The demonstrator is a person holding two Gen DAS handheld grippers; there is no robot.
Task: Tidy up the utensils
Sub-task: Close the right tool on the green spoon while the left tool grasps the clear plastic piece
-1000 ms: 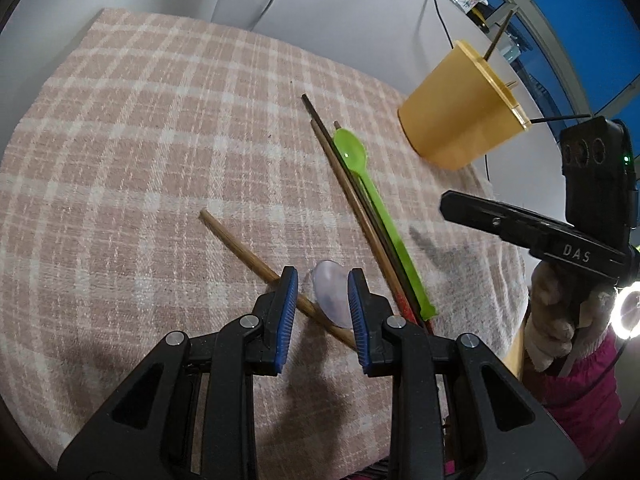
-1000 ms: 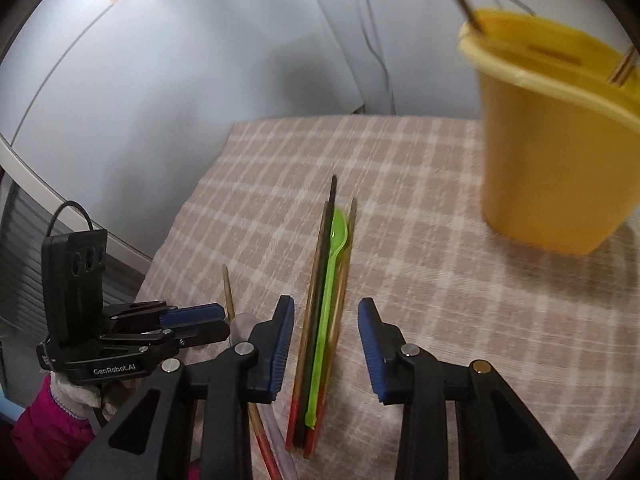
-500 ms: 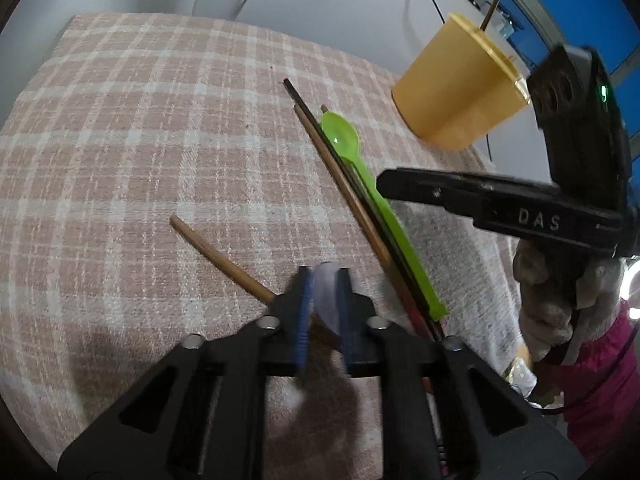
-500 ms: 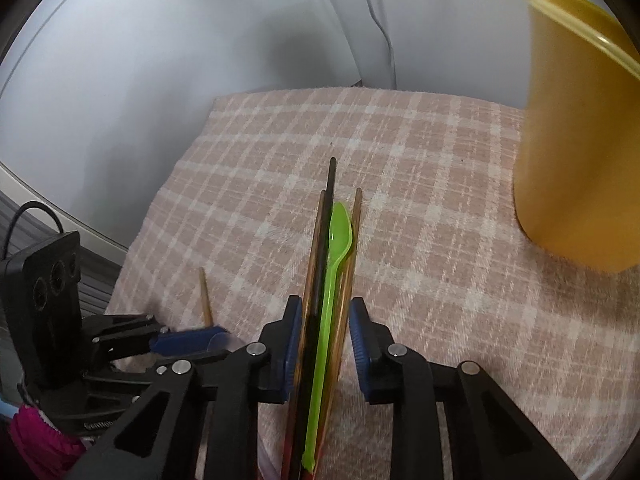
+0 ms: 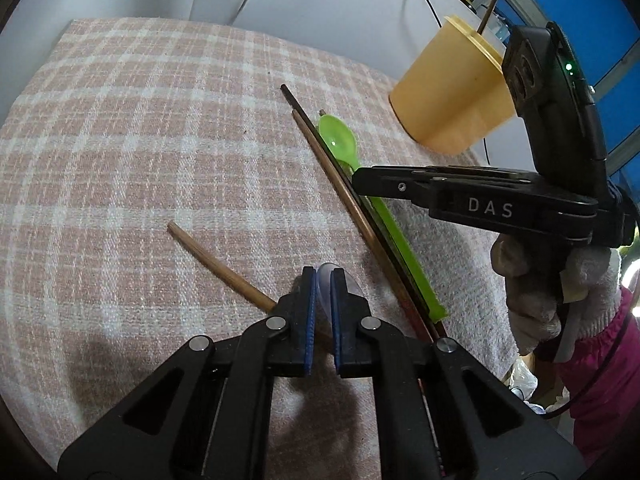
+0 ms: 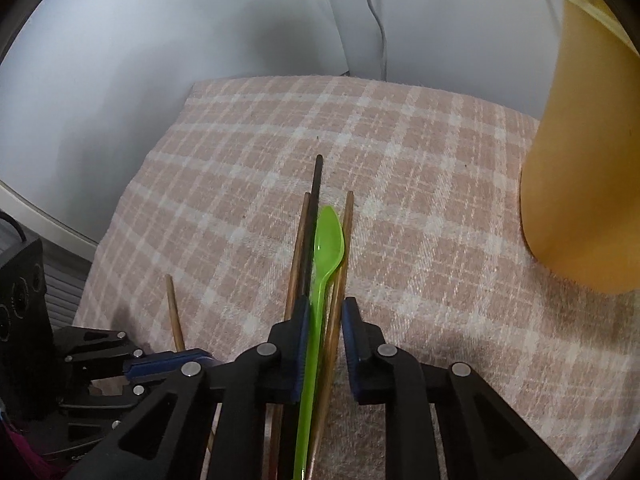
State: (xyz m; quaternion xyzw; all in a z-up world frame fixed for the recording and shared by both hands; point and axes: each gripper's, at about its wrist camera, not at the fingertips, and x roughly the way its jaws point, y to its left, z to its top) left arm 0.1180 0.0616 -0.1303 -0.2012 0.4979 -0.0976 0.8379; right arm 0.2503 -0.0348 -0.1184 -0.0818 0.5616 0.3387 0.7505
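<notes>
Fingers of my left gripper (image 5: 323,280) were nearly closed, pinching the bowl of a pale translucent spoon (image 5: 325,272) low over the worktop (image 5: 120,140). Fingers of my right gripper (image 6: 324,312) stood a narrow gap apart, straddling the green spoon (image 6: 329,240) handle and at least one brown chopstick (image 6: 347,232); whether they gripped or only bracketed them, I couldn't tell. Bundle lay mid-cloth: green spoon, a dark chopstick (image 6: 318,184) and brown ones touching side by side. One loose chopstick (image 5: 216,262) lay apart to the left, its near end running under my left fingers. Yellow cup (image 5: 452,92) stood upright at the far right, well apart from the bundle, a stick already in it.

Risks, as I judged them: the pale spoon was held by its curved bowl, so it could pivot or pop out on lift. The loose chopstick under it could get dragged along. My right fingers spanned several thin pieces, so closing could catch only some and scatter the rest. Both grippers sat near each other, so a lift together could clash.
</notes>
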